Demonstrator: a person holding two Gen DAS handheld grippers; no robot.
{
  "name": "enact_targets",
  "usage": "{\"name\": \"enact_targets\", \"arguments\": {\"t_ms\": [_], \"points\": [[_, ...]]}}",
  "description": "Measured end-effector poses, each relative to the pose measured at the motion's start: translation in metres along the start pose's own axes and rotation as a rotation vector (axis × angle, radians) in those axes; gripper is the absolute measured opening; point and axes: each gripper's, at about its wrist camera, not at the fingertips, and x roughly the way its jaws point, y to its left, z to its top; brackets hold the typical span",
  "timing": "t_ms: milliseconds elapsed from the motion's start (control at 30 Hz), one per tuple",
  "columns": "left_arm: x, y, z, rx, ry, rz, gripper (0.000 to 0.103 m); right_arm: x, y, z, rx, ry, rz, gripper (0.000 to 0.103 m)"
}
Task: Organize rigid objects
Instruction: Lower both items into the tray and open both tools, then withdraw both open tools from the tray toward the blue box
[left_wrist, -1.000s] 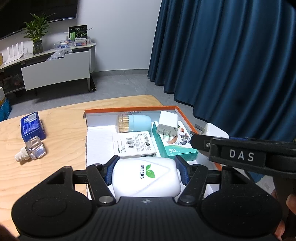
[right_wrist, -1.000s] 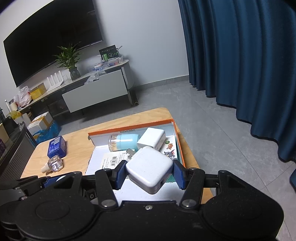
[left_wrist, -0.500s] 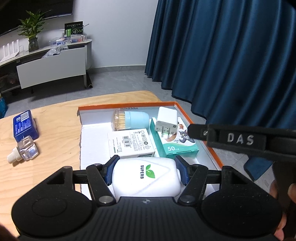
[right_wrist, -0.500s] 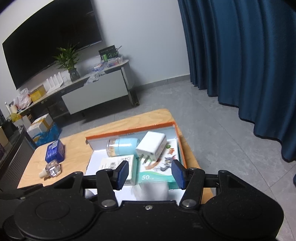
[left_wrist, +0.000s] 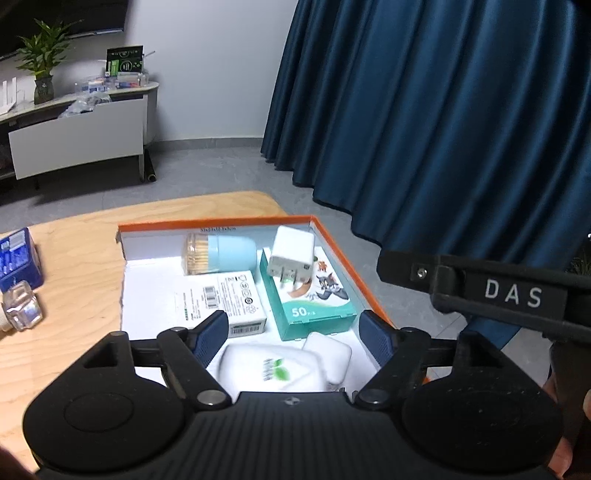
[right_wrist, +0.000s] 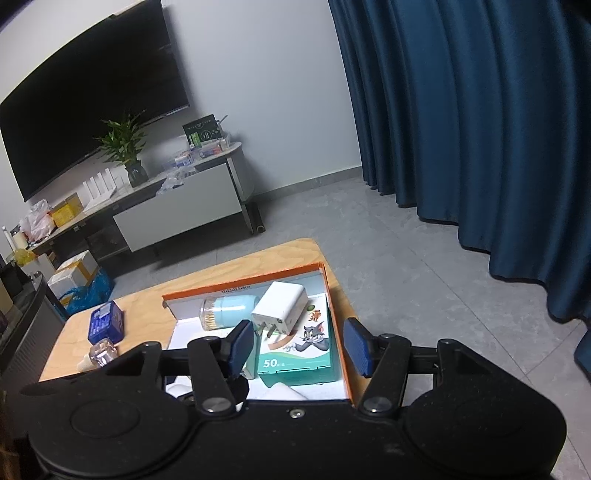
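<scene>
Left gripper (left_wrist: 291, 332): jaws were opening; white bottle (left_wrist: 269, 369) was released, blurred, into orange-rimmed box (left_wrist: 343, 254).
Right gripper (right_wrist: 299, 343): jaws were opening, nothing between; white charger (left_wrist: 328, 354) was dropped beside bottle.

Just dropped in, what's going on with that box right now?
A person holding two grippers is packing small items into the orange-rimmed white box. The left gripper is opening, with the blurred white leaf-logo bottle below its pads beside a white charger. The right gripper is opening with nothing between its pads. A blue box and clear bottle wait on the wooden table.
</scene>
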Motion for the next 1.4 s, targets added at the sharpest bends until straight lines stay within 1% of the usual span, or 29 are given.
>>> {"name": "enact_targets", "arguments": {"t_ms": [100,133,200,300,367,433,533,700,1033,1167,1233,1400], "points": [[-0.006,0.002,0.001,-0.007,-0.003,0.019,0.083,-0.005,0.004,0.0,-0.012,-0.012,0.016,0.075],[-0.009,0.003,0.001,-0.013,-0.009,0.026,0.084,-0.007,0.007,0.0,-0.022,-0.018,0.02,0.076],[-0.016,0.007,0.003,-0.025,-0.015,0.042,0.092,-0.011,0.012,0.0,-0.034,-0.032,0.018,0.078],[-0.028,0.015,0.004,-0.038,-0.027,0.091,0.097,-0.014,0.018,-0.001,-0.031,-0.045,0.03,0.082],[-0.035,0.023,0.003,-0.058,-0.034,0.118,0.099,-0.015,0.024,-0.001,-0.039,-0.047,0.037,0.084],[-0.042,0.033,0.001,-0.08,-0.033,0.126,0.1,-0.016,0.032,-0.002,-0.056,-0.054,0.042,0.088],[-0.051,0.05,-0.002,-0.12,-0.016,0.18,0.101,-0.016,0.043,-0.003,-0.082,-0.062,0.059,0.089],[-0.072,0.08,-0.008,-0.182,-0.031,0.249,0.102,-0.007,0.066,-0.008,-0.109,-0.029,0.107,0.089],[-0.115,0.136,-0.016,-0.266,-0.067,0.391,0.103,0.02,0.137,-0.02,-0.2,0.056,0.248,0.089],[-0.123,0.155,-0.019,-0.3,-0.07,0.418,0.103,0.031,0.163,-0.027,-0.245,0.082,0.283,0.089],[-0.126,0.164,-0.02,-0.317,-0.077,0.418,0.103,0.037,0.174,-0.03,-0.264,0.1,0.297,0.089],[-0.129,0.182,-0.025,-0.343,-0.078,0.44,0.103,0.05,0.196,-0.035,-0.303,0.129,0.314,0.089]]}}
